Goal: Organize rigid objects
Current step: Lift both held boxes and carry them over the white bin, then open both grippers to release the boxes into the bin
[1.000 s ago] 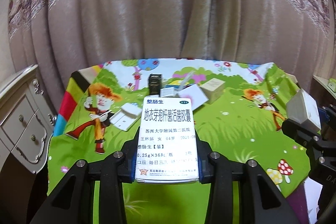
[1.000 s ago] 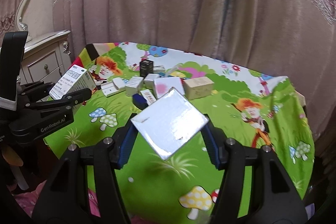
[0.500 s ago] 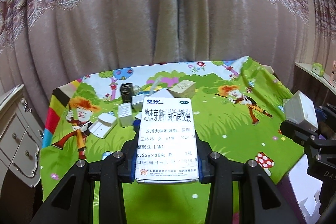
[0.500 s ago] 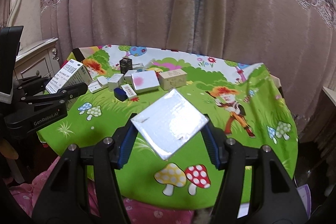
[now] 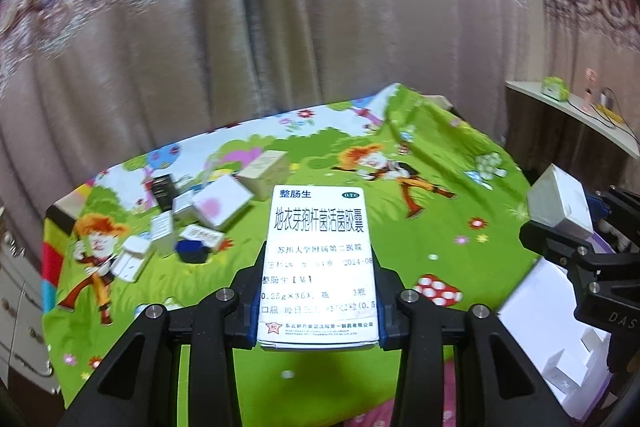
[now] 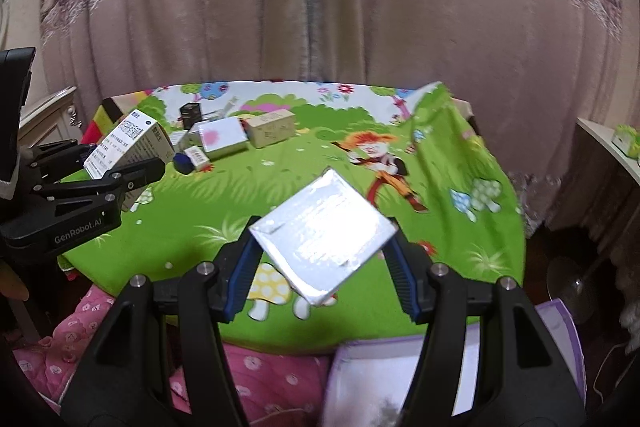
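Both grippers are loaded and held up off the surface [image 6: 280, 195], over its near edge. The left gripper [image 5: 318, 291] has its jaws pinching a medicine box [image 5: 318, 263] by its two long sides, label up. The right gripper [image 6: 320, 259] has its jaws pinching a white box [image 6: 322, 237] cornerwise, so it sits like a diamond between the blue pads [image 6: 240, 279].

Low on the right, beside the surface, a white bin [image 5: 560, 339] with a purple rim shows what look like small white boxes inside; I judge that is where these two belong. The other boxes [image 6: 232, 135] lie in a loose cluster at the far left of the cloth, well apart from both grippers.

To do this well, I would bring one gripper over the bin at a time, since the two are close and could knock together. The white box is the riskier one: held by its corners, it can pivot or slip, so it should go low into the bin before the jaws let go, rather than being dropped. The medicine box is held squarely and should come down flat beside whatever is already there. How much free room the bin has I cannot tell; most of it is hidden behind the gripper bodies.
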